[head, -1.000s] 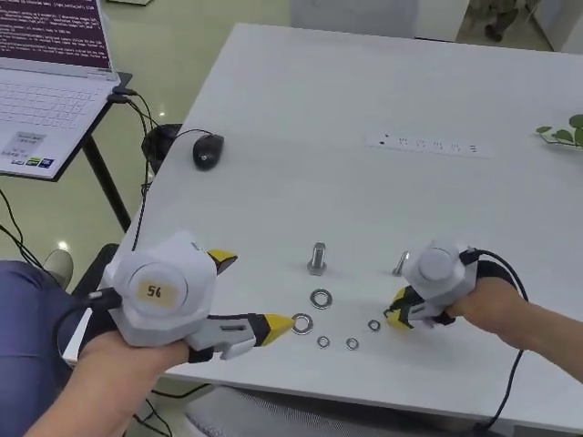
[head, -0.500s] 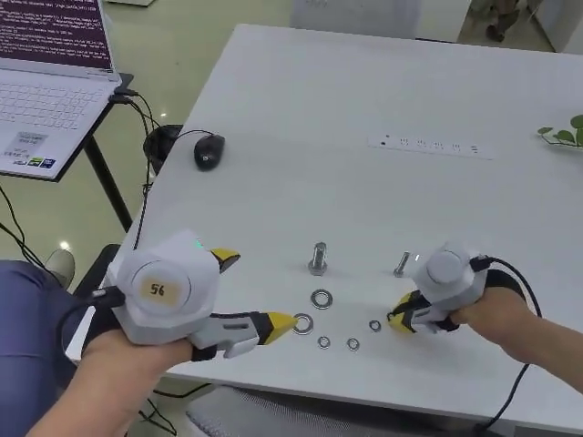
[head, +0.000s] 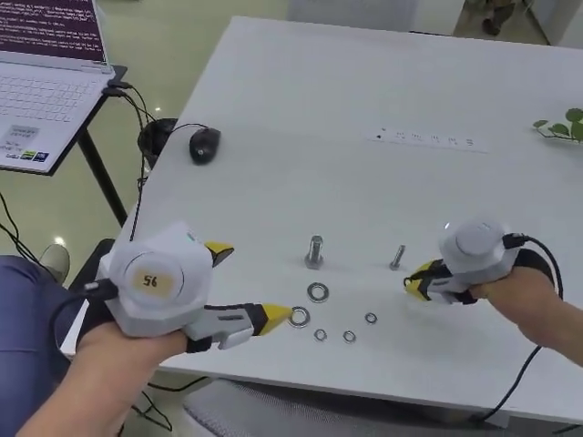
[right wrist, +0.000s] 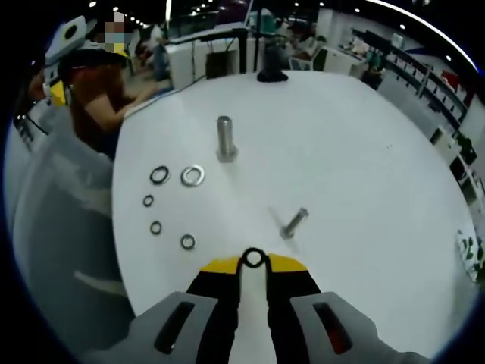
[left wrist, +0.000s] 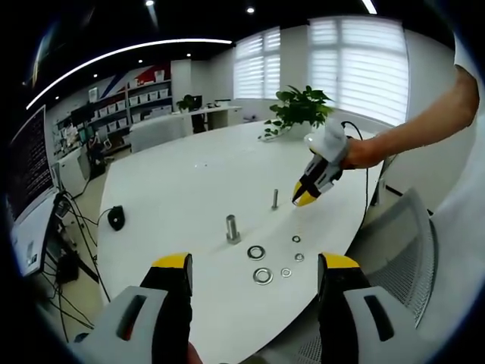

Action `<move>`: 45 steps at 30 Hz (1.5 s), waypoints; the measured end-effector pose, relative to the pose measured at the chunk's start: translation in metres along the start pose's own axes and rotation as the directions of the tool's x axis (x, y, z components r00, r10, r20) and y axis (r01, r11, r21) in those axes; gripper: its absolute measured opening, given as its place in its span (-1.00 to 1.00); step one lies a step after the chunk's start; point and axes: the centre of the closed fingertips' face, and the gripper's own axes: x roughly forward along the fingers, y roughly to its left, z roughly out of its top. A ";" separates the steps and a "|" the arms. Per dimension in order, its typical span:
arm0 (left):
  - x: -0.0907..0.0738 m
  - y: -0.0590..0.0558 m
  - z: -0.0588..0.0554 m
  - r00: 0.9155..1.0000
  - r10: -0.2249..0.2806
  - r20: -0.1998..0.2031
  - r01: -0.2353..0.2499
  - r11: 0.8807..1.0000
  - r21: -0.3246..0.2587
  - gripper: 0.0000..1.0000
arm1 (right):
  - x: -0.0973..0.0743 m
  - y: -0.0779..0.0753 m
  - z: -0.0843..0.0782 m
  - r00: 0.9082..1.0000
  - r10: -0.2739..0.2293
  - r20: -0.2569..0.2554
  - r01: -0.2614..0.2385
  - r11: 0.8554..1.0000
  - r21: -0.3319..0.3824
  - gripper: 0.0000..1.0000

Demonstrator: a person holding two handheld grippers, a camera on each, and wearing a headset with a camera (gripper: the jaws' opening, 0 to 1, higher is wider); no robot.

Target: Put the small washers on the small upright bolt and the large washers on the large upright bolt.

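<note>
Small washers [head: 349,337]: three lie flat and loose in a short row on the white table [head: 273,109] near its front edge, apart from one another and in front of both bolts.
Fourth small washer [right wrist: 254,258]: stands on edge, pinched between the right gripper's jaw tips with its hole facing that gripper's camera.
Right gripper [head: 417,284]: jaws closed down to the washer's thickness, and that ring is all they grip. In the head view the yellow tips point toward the small bolt from its right, near it but not touching.
Small upright bolt [head: 397,258]: stands on its head on the table, right of the large bolt, with a bare shank. In the right gripper view it lies just ahead of the jaws.
Large upright bolt [head: 314,252]: stands on its head, thread up, with no ring on it.
Large washers [head: 318,292]: two lie flat in front of the large bolt, one just behind the other and apart.
Left gripper [left wrist: 256,262]: jaws spread wide with nothing between them. In the head view its lower yellow tip sits just beside the nearer large washer; whether they touch cannot be told.
Laptop [head: 41,82]: open on a stand off the table's left side.
Computer mouse [head: 205,144]: sits near the table's left edge, well apart from the bolts.
Power strip [head: 425,139]: lies flat farther back on the table.
</note>
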 end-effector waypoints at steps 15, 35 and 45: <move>-0.001 0.004 0.001 1.000 0.007 0.004 -0.007 1.000 -0.006 0.33 | -0.005 -0.020 0.038 0.999 -0.048 0.004 0.048 0.998 -0.037 -0.74; -0.003 0.009 -0.001 1.000 0.018 0.003 -0.018 1.000 -0.020 0.33 | 0.006 -0.027 0.032 0.997 -0.032 -0.066 0.026 0.996 -0.080 -0.74; -0.003 0.010 -0.002 1.000 0.021 0.004 -0.021 1.000 -0.023 0.33 | 0.009 -0.025 0.031 0.996 -0.025 -0.091 0.016 0.995 -0.098 -0.74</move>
